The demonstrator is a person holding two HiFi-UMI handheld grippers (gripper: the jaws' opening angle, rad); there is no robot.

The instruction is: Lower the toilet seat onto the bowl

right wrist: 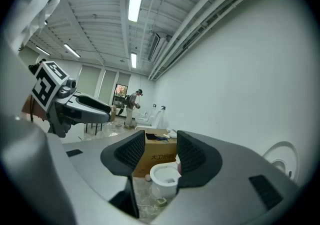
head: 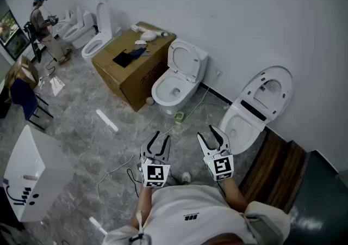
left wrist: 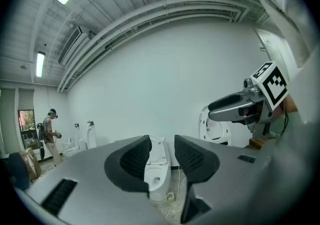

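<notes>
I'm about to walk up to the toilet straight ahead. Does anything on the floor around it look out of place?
Yes. A white cable trails loose past the base of the toilet, and a white tube lies loose near the cardboard box. The seat stands raised.

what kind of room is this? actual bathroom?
Likely a test or data-collection room, not a working bathroom: several toilets line one bare wall, a cardboard box sits between them, and loose cable lies on the floor.
</notes>
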